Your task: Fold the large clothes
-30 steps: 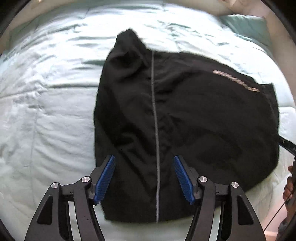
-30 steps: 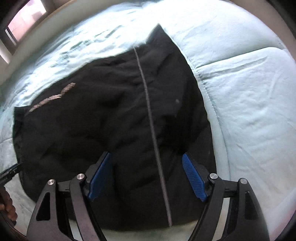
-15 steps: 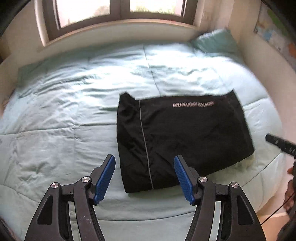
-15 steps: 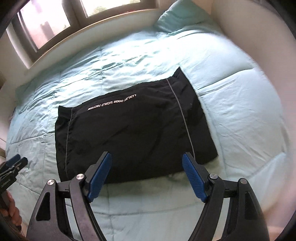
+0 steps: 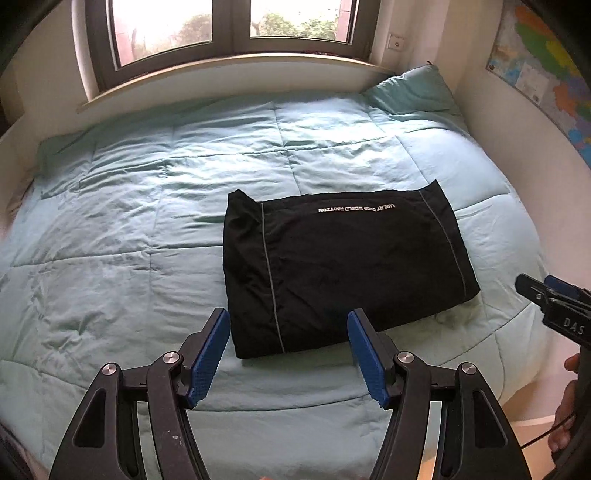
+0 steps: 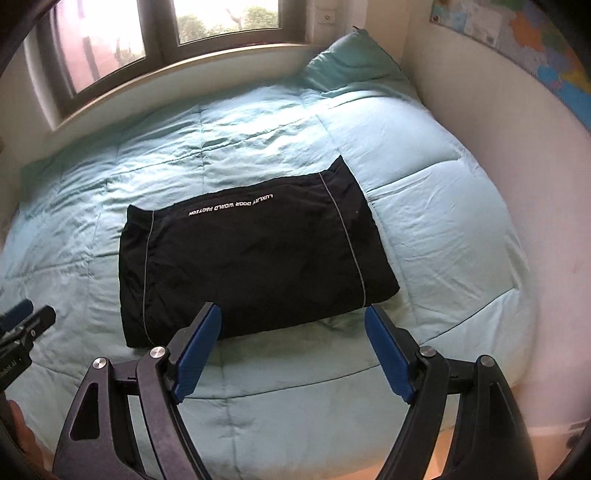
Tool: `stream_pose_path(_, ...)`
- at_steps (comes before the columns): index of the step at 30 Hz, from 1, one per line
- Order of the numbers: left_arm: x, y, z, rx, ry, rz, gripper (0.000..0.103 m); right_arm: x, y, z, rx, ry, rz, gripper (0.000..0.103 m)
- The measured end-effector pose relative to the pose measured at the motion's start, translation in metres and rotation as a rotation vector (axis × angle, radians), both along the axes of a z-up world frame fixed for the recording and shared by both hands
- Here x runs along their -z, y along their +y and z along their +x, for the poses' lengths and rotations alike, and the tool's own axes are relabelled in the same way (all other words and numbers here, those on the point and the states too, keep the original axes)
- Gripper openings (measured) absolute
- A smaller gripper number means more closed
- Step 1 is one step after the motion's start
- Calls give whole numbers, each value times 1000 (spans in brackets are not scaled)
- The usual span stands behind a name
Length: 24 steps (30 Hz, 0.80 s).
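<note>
Bed (image 5: 110, 258): covered by a pale teal quilted comforter, set under a window (image 5: 229, 33) and against a wall bearing a map (image 5: 546, 74).
Pillow (image 5: 410, 92): teal, at the far right corner of the bed.
Black garment (image 5: 343, 269): folded into a flat rectangle on the comforter near the front edge, right of centre; thin grey piping near both short sides, white lettering along the far edge.
Left gripper (image 5: 288, 354): raised above the front edge of the bed, jaws spread wide, holding nothing.
Right gripper (image 6: 291, 354): likewise spread wide and empty, clear of the garment.
</note>
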<state>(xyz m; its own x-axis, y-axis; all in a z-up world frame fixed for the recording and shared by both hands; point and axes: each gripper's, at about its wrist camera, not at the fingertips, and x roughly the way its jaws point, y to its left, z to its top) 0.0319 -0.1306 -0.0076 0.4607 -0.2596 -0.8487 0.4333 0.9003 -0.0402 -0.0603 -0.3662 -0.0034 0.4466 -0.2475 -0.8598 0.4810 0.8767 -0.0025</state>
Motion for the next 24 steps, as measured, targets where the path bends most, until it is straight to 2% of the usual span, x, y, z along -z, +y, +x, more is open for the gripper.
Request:
stream_pose_path(5, -9, -17, -21, -57, -61, 39, 68, 2, -12, 2, -66, -23, 37, 82)
stream_pose_path(8, -11, -27, -33, -122, -76, 3, 68, 2, -24, -1, -111, -8, 20, 82)
stream_pose_path(11, -7, -43, -43, -145, -59, -15, 68, 5, -35, -5, -146, -4, 13, 82)
stream_pose_path(15, -2, -63, -57, -155, -43, 11, 68, 13, -50, -8, -177, 15, 22, 82)
stream_pose_path(20, -4, -80, -67, -159, -11, 7, 68, 15, -63, -10, -193, 13, 24, 82)
stream_pose_path(24, -8, -87, -69, -167, -27, 22, 68, 15, -68, -11, -191, 9, 15, 82)
